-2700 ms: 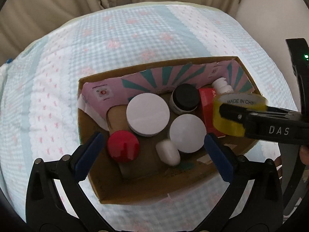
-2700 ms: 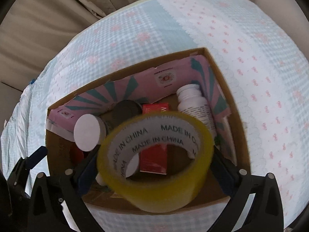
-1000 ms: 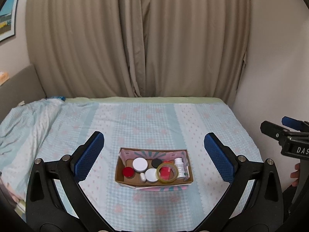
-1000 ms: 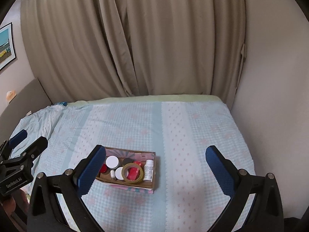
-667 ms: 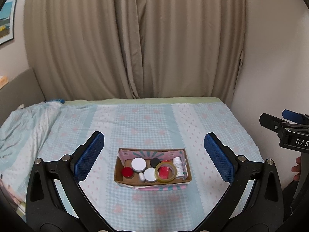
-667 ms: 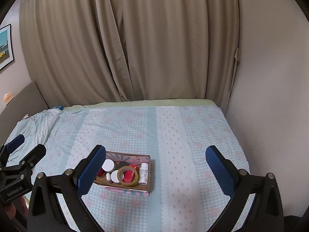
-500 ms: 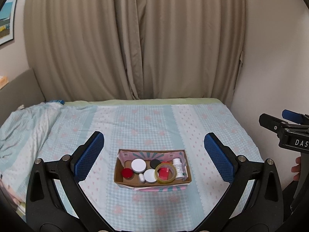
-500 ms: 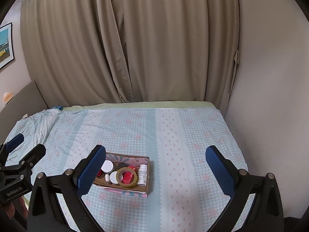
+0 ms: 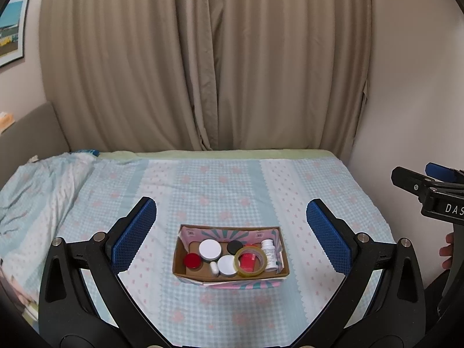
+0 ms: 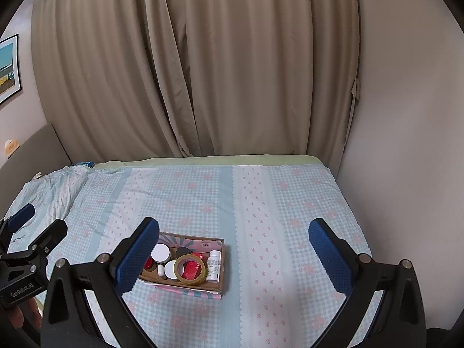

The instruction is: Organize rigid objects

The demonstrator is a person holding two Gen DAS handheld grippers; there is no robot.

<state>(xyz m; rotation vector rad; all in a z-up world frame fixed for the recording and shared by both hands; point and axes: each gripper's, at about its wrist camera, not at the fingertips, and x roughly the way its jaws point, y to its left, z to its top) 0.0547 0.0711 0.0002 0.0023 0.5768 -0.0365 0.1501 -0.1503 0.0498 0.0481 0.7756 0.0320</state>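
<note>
A cardboard box (image 9: pixel 282 271) (image 10: pixel 221 278) stands on the bed. In it lie a yellow tape roll (image 9: pixel 241 264) (image 10: pixel 179 269), white-lidded jars (image 9: pixel 210 247), a red lid (image 9: pixel 191 260), a black lid (image 9: pixel 234 246), a red packet (image 9: pixel 250 260) and a white bottle (image 9: pixel 269 253) (image 10: pixel 214 264). My left gripper (image 9: pixel 231 235) is open and empty, held high and back from the box. My right gripper (image 10: pixel 233 256) is open and empty, also far back; it shows at the right edge of the left wrist view (image 9: pixel 432 197).
The bed (image 9: pixel 232 185) has a light blue checked sheet with pink flowers. Beige curtains (image 9: pixel 203 58) hang behind it. A wall (image 10: pixel 406 145) borders the bed's right side. A crumpled blanket (image 9: pixel 37 191) lies at the left. A framed picture (image 9: pixel 11 29) hangs at the left.
The right gripper let the tape roll go into the box. Both grippers pulled far up and back from the box; in the last second they hardly moved.
</note>
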